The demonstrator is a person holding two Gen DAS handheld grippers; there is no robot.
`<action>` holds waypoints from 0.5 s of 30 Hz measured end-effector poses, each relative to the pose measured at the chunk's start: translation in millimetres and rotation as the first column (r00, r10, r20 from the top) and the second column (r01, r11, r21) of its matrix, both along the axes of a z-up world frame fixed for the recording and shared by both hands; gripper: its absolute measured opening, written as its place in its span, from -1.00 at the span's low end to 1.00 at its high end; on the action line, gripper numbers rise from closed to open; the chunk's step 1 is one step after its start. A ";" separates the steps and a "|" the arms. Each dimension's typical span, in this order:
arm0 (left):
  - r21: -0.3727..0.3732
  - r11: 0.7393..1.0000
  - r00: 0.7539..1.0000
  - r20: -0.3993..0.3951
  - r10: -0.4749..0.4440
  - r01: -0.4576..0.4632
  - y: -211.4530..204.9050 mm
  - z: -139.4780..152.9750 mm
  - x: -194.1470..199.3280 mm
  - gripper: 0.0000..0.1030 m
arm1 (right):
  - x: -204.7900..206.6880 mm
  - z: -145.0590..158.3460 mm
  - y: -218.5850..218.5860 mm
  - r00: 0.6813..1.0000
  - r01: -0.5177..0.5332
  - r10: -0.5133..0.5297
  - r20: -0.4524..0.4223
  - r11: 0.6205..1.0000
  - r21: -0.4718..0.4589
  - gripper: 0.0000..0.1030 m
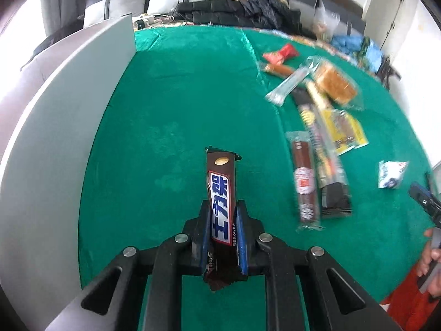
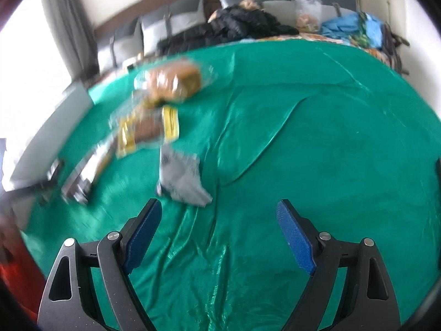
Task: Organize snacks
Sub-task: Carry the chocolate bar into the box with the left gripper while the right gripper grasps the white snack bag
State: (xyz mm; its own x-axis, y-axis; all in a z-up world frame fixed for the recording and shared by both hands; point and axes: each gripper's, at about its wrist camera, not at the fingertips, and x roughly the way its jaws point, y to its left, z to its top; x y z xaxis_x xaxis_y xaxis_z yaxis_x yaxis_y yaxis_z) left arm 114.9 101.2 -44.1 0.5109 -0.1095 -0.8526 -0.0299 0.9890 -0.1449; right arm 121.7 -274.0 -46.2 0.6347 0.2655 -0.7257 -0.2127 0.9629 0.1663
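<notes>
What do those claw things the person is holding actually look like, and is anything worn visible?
Both are the same build: matte black angular frames with triangular cut-outs and round silver pivot pins. The left claw and right claw each end in two black fingers faced with textured blue pads. No cables or markings show. At the left view's right edge, red-orange clothing appears.

Brown chocolate bar (image 1: pixel 222 207) – blue lettering on white panel, wrapper intact, pointing away from the camera, raised above the green cloth. Other snacks lie in a loose pile (image 1: pixel 317 127) to its right – sausage sticks, bread packet, yellow packet.
</notes>
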 end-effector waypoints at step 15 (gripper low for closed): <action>-0.119 0.992 0.996 0.091 -0.020 0.031 -3.4 48.6 -24.4 -0.69 | 34.0 -14.9 88.2 0.970 -0.238 0.221 -0.103 0.952 -0.192 -0.27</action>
